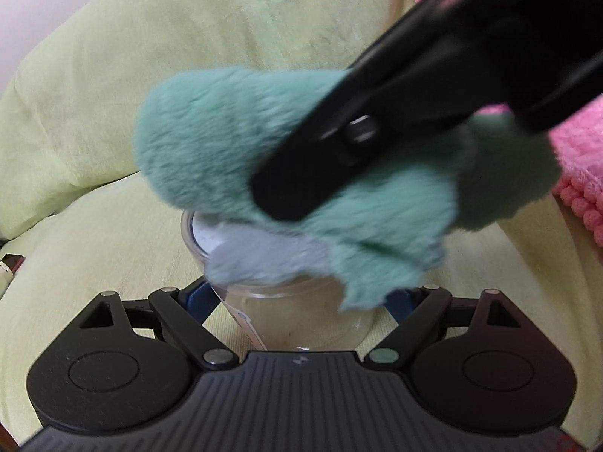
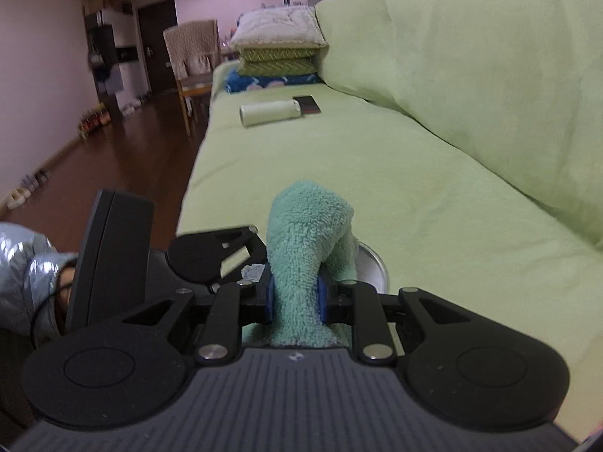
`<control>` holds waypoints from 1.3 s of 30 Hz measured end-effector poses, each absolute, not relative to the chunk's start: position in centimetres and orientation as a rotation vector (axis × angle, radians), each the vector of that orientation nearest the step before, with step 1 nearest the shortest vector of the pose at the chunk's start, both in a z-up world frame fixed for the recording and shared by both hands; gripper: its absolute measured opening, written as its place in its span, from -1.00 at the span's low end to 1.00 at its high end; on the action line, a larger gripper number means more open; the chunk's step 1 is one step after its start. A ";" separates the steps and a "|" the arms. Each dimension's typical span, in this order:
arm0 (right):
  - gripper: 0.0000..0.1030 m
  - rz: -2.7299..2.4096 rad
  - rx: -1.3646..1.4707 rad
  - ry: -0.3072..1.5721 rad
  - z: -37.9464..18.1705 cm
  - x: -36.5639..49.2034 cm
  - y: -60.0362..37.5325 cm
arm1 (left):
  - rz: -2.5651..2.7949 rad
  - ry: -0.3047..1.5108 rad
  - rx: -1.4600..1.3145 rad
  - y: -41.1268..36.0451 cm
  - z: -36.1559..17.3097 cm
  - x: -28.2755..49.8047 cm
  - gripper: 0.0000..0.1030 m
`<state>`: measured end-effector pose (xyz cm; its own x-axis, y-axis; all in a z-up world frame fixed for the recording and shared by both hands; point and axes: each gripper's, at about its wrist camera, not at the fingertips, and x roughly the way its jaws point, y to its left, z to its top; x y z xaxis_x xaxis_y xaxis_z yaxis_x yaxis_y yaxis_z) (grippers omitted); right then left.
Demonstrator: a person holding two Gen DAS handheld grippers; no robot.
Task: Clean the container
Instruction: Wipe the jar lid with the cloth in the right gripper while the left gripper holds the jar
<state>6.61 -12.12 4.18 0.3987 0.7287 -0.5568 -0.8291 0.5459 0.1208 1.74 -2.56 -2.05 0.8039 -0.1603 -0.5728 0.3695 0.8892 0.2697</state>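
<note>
A clear plastic container [image 1: 301, 312] stands upright on the green sofa seat, held between the blue pads of my left gripper [image 1: 301, 297], which is shut on it. A fluffy teal cloth [image 1: 211, 139] hangs over the container's mouth and partly into it. My right gripper [image 2: 296, 297] is shut on this teal cloth [image 2: 309, 233]; it comes in from the upper right in the left wrist view [image 1: 339, 143]. The container's rim [image 2: 371, 260] shows just behind the cloth in the right wrist view. My left gripper's body [image 2: 211, 256] is at the left there.
The green-covered sofa [image 2: 377, 173] runs away with its backrest [image 2: 490, 56] on the right. A white cylindrical bottle [image 2: 269, 112] and a dark phone [image 2: 307, 104] lie farther along the seat. Stacked pillows [image 2: 279, 49] sit at the far end. A pink textured cloth [image 1: 580, 150] lies right.
</note>
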 end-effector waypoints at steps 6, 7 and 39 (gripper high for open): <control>-0.64 0.994 -0.145 0.569 3.5 8.0 -10.6 | -0.287 0.579 0.375 -2.7 -1.9 1.9 0.72; -0.65 0.987 -0.133 0.564 3.3 8.2 -10.5 | -0.287 0.580 0.375 -2.7 -1.9 1.9 0.72; -0.65 0.895 -0.142 0.618 3.7 6.2 -14.1 | -0.293 0.617 0.316 -6.3 -0.3 -2.1 0.70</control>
<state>6.22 -14.10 3.71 0.4658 0.6863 -0.5586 -0.7655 0.6291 0.1346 -2.10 -6.29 -0.31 0.7777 -0.1729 -0.6044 0.3586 0.9117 0.2006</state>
